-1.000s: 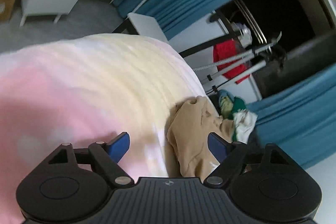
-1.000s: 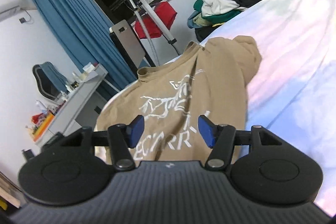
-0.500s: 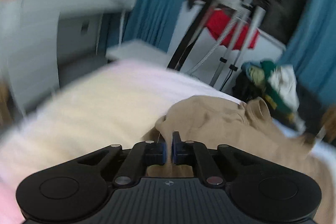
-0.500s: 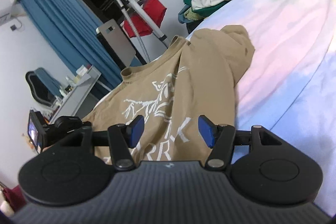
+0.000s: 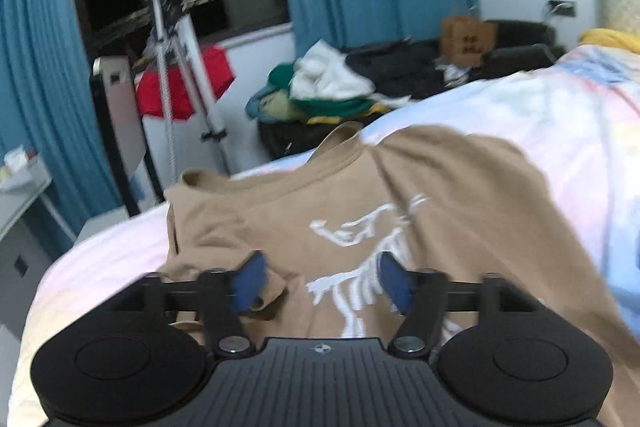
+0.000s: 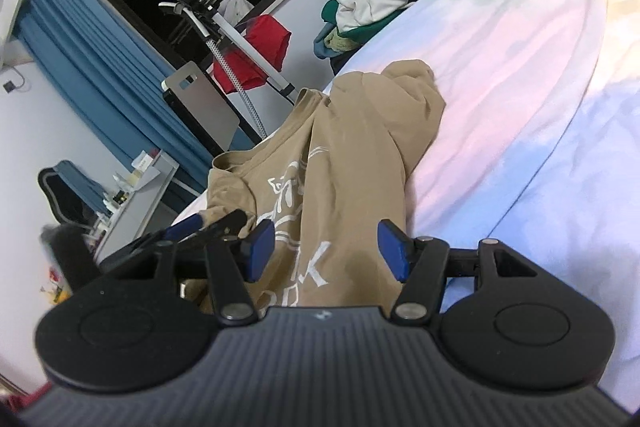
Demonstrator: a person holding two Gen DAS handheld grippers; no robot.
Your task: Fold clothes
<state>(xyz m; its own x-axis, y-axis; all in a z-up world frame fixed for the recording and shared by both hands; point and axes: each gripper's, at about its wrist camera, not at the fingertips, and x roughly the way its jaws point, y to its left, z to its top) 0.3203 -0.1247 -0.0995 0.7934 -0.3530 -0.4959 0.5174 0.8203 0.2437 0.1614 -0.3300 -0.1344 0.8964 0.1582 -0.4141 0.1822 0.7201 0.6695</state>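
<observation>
A tan T-shirt with a white print lies spread on the pastel bed sheet, collar toward the far edge. My left gripper is open and empty just above the shirt's lower left part. In the right wrist view the same shirt lies ahead, its right side bunched. My right gripper is open and empty over the shirt's printed lower part. The left gripper shows at the left of the right wrist view.
A pile of clothes sits beyond the bed's far edge. A garment steamer stand with a red cloth stands by the blue curtains. A desk and a chair are at the left.
My left gripper swung right to face the shirt, shut briefly, then opened again. My right gripper moved slightly closer over the shirt and stayed open.
</observation>
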